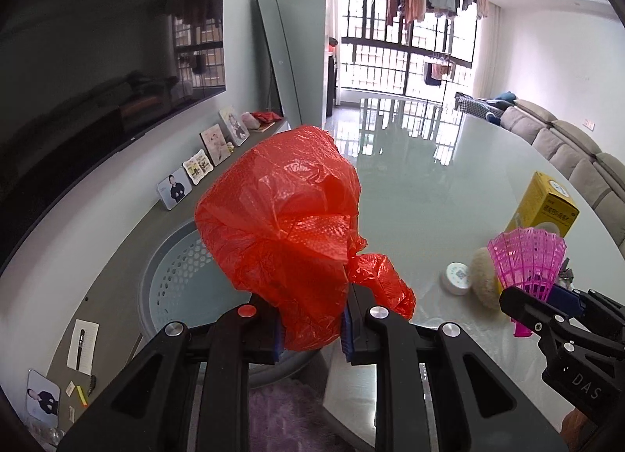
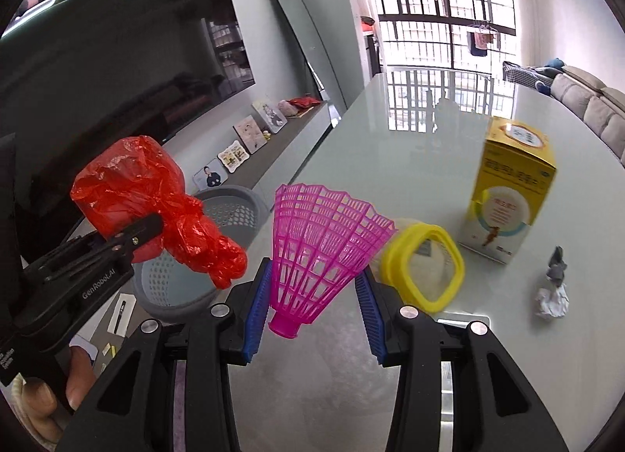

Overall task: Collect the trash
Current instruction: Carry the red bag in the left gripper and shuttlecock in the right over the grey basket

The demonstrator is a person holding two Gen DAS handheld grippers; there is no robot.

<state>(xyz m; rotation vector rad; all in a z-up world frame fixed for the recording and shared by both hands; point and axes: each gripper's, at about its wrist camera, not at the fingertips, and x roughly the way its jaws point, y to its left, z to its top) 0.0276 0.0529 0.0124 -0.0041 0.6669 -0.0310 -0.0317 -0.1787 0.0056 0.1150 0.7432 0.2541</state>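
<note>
My left gripper (image 1: 310,329) is shut on a crumpled red plastic bag (image 1: 289,225), held above the grey perforated trash basket (image 1: 175,276) that stands off the table's left edge. The bag (image 2: 152,202) and basket (image 2: 230,210) also show in the right wrist view. My right gripper (image 2: 312,311) is shut on a pink plastic shuttlecock (image 2: 320,245), held over the table's near edge; it also shows in the left wrist view (image 1: 527,264).
On the glossy table (image 1: 422,194) stand a yellow box (image 2: 508,186), a yellow ring (image 2: 425,268) over a cream puff, a white round lid (image 1: 457,278) and crumpled paper scraps (image 2: 552,292). A TV wall and shelf with photos are at left, a sofa at right.
</note>
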